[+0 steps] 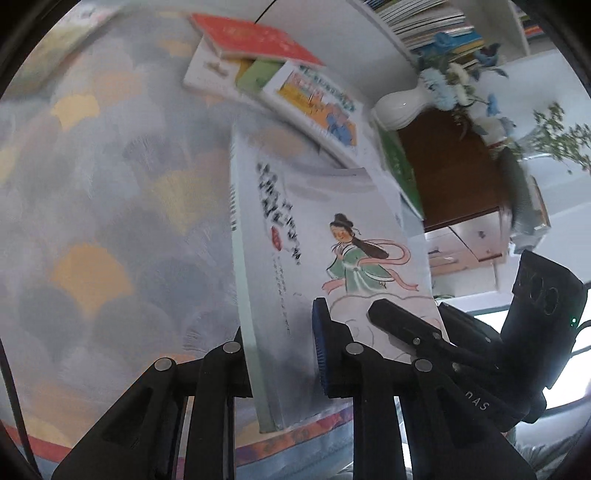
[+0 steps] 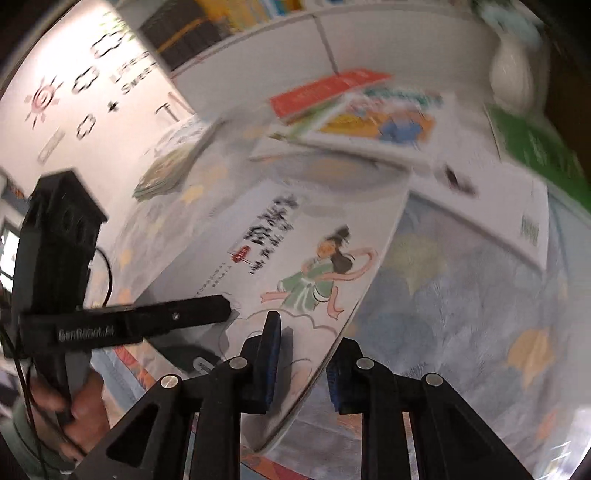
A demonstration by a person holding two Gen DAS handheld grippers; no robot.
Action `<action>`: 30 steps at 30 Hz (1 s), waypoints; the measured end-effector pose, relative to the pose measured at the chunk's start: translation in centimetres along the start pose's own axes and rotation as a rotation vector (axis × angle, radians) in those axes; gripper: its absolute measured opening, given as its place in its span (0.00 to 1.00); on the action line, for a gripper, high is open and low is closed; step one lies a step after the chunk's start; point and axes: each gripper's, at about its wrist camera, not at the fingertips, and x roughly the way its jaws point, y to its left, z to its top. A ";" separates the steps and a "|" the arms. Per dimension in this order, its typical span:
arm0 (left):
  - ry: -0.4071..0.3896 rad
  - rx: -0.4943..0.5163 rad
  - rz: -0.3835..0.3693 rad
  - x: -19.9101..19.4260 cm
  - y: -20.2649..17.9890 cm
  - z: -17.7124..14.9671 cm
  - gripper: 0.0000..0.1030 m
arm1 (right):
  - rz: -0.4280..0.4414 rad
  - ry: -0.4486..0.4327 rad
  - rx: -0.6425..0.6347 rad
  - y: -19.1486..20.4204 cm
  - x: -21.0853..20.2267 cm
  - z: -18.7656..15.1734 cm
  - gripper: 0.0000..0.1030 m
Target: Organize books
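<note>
A white book (image 1: 295, 236) with a painted figure in green robes on its cover is lifted and tilted above the patterned tablecloth (image 1: 92, 221). My left gripper (image 1: 280, 354) is shut on its spine edge. My right gripper (image 2: 303, 369) straddles the page edge of the same book (image 2: 295, 251); a small gap shows at the right pad, so the grip is unclear. The right gripper also shows in the left wrist view (image 1: 406, 325), and the left gripper in the right wrist view (image 2: 207, 314). A pile of books (image 1: 266, 70) with a red one on top lies behind.
A white vase with blue flowers (image 1: 413, 99) stands at the table's far right beside a green book (image 1: 399, 158). A bookshelf (image 1: 424, 22) is behind. A flat stack of books (image 2: 173, 162) lies at the far left. A white book (image 2: 491, 206) lies at right.
</note>
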 end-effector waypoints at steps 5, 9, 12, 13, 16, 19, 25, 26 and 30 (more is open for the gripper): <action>-0.073 0.051 0.018 -4.8 1.2 1.6 0.17 | 0.000 -0.035 -0.082 4.3 -0.2 2.5 0.23; -0.172 0.034 0.030 -8.8 3.9 3.7 0.17 | 0.014 -0.089 -0.132 8.7 0.7 6.4 0.24; -0.253 0.034 0.054 -12.2 6.6 6.0 0.17 | 0.036 -0.116 -0.167 11.6 2.1 9.6 0.24; -0.267 0.035 0.062 -13.0 7.5 6.6 0.17 | 0.046 -0.121 -0.175 12.6 2.7 10.7 0.24; -0.320 0.017 0.079 -15.4 10.7 9.0 0.19 | 0.071 -0.134 -0.206 15.7 5.2 14.4 0.24; -0.350 0.002 0.108 -16.9 14.1 10.9 0.21 | 0.091 -0.132 -0.226 18.9 8.3 17.8 0.24; -0.355 -0.058 0.140 -17.1 20.5 14.4 0.22 | 0.092 -0.083 -0.189 22.6 15.6 22.3 0.26; -0.349 -0.071 0.132 -16.8 21.4 14.8 0.22 | 0.104 -0.057 -0.161 22.8 17.3 23.2 0.26; -0.324 -0.100 0.089 -15.8 24.4 16.6 0.22 | 0.116 -0.014 -0.092 22.7 20.8 25.1 0.27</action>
